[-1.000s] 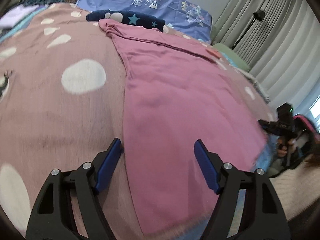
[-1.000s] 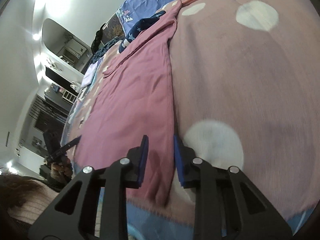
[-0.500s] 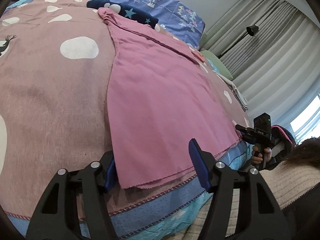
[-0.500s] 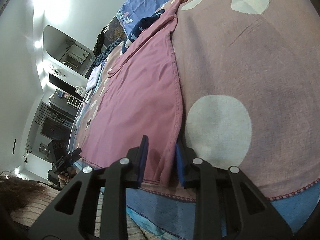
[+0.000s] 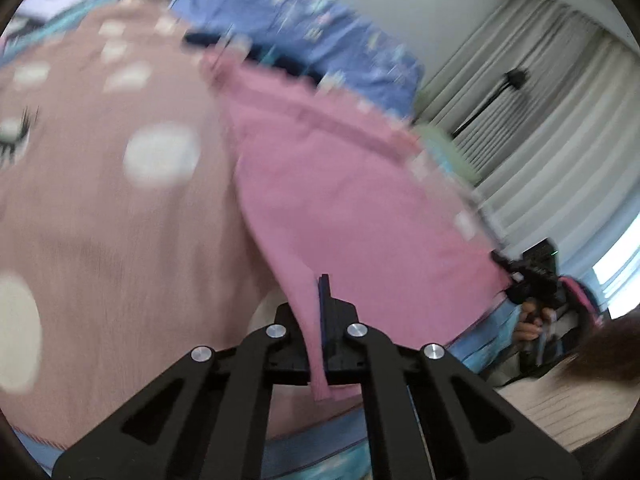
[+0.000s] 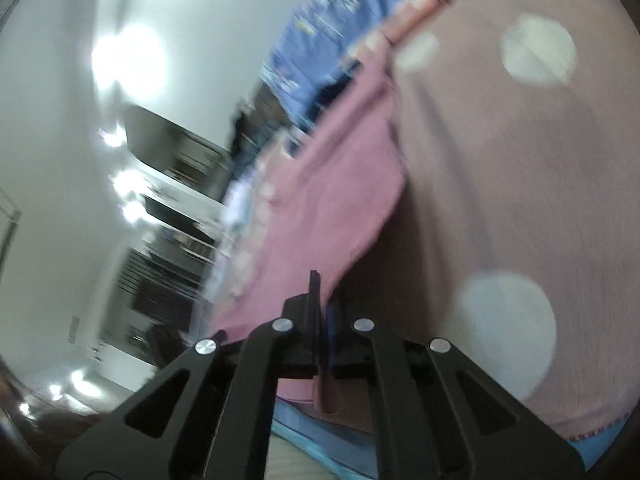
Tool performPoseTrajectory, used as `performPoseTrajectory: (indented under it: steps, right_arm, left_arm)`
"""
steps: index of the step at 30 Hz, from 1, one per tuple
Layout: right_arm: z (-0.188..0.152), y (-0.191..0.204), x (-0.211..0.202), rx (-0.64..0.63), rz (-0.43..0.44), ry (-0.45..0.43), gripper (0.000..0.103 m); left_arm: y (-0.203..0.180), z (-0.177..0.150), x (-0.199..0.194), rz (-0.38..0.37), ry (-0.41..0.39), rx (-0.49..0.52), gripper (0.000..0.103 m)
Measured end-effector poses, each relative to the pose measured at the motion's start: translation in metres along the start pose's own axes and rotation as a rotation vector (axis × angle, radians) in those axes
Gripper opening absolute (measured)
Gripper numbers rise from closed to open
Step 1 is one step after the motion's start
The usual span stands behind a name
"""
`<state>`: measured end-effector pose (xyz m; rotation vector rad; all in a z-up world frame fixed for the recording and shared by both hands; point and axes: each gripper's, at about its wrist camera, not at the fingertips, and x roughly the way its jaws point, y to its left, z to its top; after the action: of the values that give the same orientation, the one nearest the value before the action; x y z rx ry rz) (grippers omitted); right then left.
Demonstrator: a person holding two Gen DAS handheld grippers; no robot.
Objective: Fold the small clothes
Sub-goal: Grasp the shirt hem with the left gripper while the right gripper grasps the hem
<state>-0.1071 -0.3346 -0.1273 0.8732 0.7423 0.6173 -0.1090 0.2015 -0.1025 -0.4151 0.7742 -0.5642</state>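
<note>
One pink garment (image 5: 352, 208) lies spread on the bed, long and plain, of a thin, smooth cloth with a stitched band running across its far end. Its near hem is lifted off the blanket (image 5: 104, 240) at both corners, so the cloth tents up toward each gripper and sags between them. Both views are smeared by motion, so fine seams and the exact cut of the garment cannot be made out.

By count: one pink garment, one dusty-pink blanket with pale round spots, one blue patterned pillow (image 5: 320, 52) at the head of the bed, and a dark blue starred item just beyond the garment's far end. Grey curtains (image 5: 560, 140) hang at the right of the left view, with one black lamp stand in front of them.

Two grippers are in play. The left gripper (image 5: 322, 300) has its blue pads pressed together on the garment's near left corner, and a strip of cloth hangs down through them. The right gripper (image 6: 320, 300) is likewise pinched tight on the near right corner (image 6: 320, 240), a fold of pink hanging below the pads. In the left view the person's right hand (image 5: 528, 324) shows at the far edge of the hem.
</note>
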Motion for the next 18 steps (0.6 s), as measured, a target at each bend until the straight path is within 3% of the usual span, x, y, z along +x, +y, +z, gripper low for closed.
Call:
performPoseTrajectory:
  steps: [4,6,11,15,18]
  right_arm:
    - [0.021,0.035,-0.017,-0.071,0.115,-0.070,0.002]
    - [0.026,0.055,-0.031,-0.126,0.151,-0.111,0.002]
    - [0.015,0.107,-0.096,-0.302,0.193,-0.213,0.002]
    - [-0.008,0.139,-0.130,-0.439,0.101,-0.274,0.002]
    - [-0.012,0.132,-0.126,-0.423,0.005,-0.254,0.002]
  left_arm:
    - [-0.028,0.038,-0.036,-0.059,-0.159,0.069,0.002]
    - [-0.045,0.052,-0.056,-0.047,-0.228,0.112,0.002]
    - [-0.074,0.053,-0.107,-0.062,-0.350,0.140,0.002]
    - [-0.102,0.032,-0.143,-0.050,-0.420,0.204,0.002]
    - [-0.107,0.027,-0.128,-0.017,-0.372,0.225,0.002]
